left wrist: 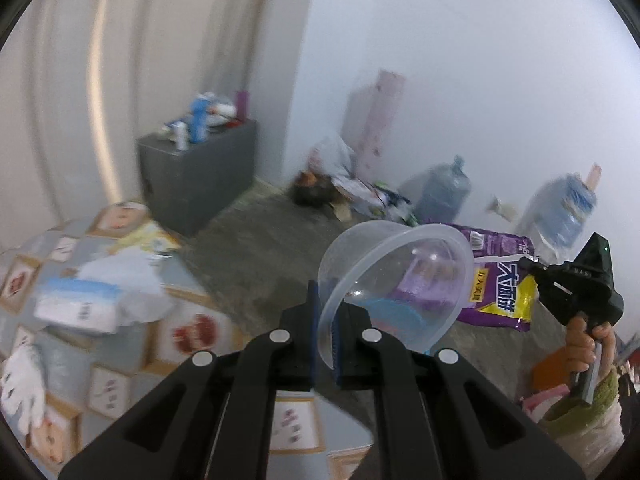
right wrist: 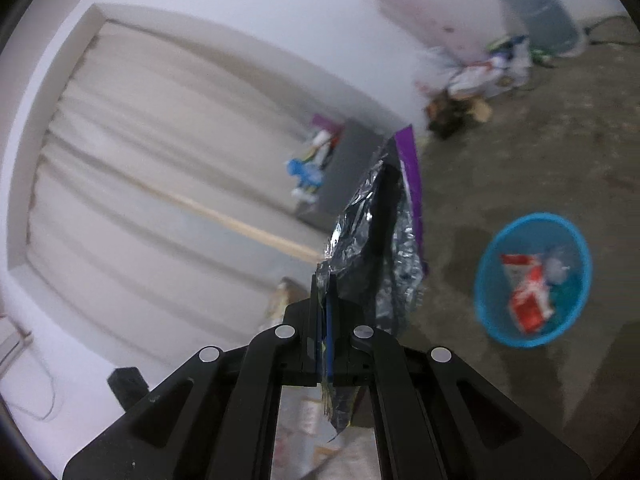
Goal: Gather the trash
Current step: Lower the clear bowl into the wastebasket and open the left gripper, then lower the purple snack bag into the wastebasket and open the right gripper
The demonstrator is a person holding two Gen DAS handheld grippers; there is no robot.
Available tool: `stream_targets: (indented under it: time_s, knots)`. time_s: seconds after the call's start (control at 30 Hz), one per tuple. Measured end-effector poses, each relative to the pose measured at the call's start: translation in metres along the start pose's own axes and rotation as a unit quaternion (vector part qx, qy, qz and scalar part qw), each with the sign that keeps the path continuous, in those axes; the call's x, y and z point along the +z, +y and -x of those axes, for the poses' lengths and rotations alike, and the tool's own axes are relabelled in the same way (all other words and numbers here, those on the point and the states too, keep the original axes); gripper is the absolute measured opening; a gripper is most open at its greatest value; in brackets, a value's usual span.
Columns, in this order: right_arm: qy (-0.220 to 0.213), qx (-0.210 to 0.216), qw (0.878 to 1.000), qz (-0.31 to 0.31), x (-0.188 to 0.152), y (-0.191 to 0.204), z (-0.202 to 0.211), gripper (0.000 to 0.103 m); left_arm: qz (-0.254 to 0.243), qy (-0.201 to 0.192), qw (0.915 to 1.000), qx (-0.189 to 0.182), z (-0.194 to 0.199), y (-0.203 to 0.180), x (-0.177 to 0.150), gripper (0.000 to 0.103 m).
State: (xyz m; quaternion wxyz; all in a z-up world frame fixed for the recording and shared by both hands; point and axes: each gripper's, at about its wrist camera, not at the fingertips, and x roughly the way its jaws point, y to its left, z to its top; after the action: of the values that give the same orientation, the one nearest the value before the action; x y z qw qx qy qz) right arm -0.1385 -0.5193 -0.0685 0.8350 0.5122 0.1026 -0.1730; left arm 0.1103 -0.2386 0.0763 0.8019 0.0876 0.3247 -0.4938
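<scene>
Left gripper [left wrist: 325, 332] jaws pinch rim of clear plastic bowl [left wrist: 394, 284]; right gripper [right wrist: 326, 330] jaws clamp purple foil snack bag [right wrist: 380, 248] edge. Both aloft, headed, I reckon, for blue round basket [right wrist: 486, 280] on floor.

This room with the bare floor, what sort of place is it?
Probably a lived-in bedroom, unfinished: a bed with a patterned quilt, pale curtains and a bare concrete floor with a blue bin for trash.
</scene>
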Motion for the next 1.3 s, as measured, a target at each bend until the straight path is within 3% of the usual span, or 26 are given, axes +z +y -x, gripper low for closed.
stream_targets:
  time_s: [0.17,0.3,0.37,0.53,0.73,0.87,1.03,1.1,1.2,1.3]
  knots:
    - [-0.02,-0.061,0.998,0.01,0.005,-0.024,0.024,0.0,-0.038,0.052,0.9979,-0.005,-0.068,-0.033,0.0,0.005]
    - [-0.029,-0.125,0.991,0.035,0.003,-0.038,0.036,0.0,-0.061,0.119,0.9911,0.001,-0.139,-0.056,-0.002,0.005]
    - [-0.029,-0.167,0.984,0.058,0.001,-0.043,0.025,0.0,-0.064,0.151,0.9864,0.004,-0.169,-0.066,-0.006,0.005]
    - [-0.029,-0.271,0.951,0.144,-0.009,-0.053,-0.009,0.0,-0.089,0.224,0.97,0.029,-0.259,-0.089,-0.018,0.006]
    - [-0.011,-0.308,0.925,0.224,-0.015,-0.073,-0.056,0.0,-0.106,0.286,0.9504,0.059,-0.347,-0.11,-0.041,0.006]
    - [-0.005,-0.32,0.915,0.246,-0.016,-0.082,-0.068,0.0,-0.102,0.314,0.9402,0.083,-0.393,-0.11,-0.06,0.006]
    - [0.016,-0.331,0.91,0.248,-0.019,-0.084,-0.066,0.0,-0.084,0.336,0.935,0.074,-0.425,-0.108,-0.074,0.01]
    - [0.013,-0.33,0.913,0.239,-0.021,-0.082,-0.058,0.0,-0.077,0.344,0.9338,0.06,-0.43,-0.109,-0.075,0.025]
    - [0.016,-0.33,0.914,0.237,-0.026,-0.086,-0.055,0.0,-0.069,0.33,0.94,0.054,-0.426,-0.105,-0.071,0.038]
    - [0.02,-0.334,0.91,0.243,-0.027,-0.093,-0.063,0.0,-0.055,0.323,0.9436,0.051,-0.42,-0.102,-0.064,0.039]
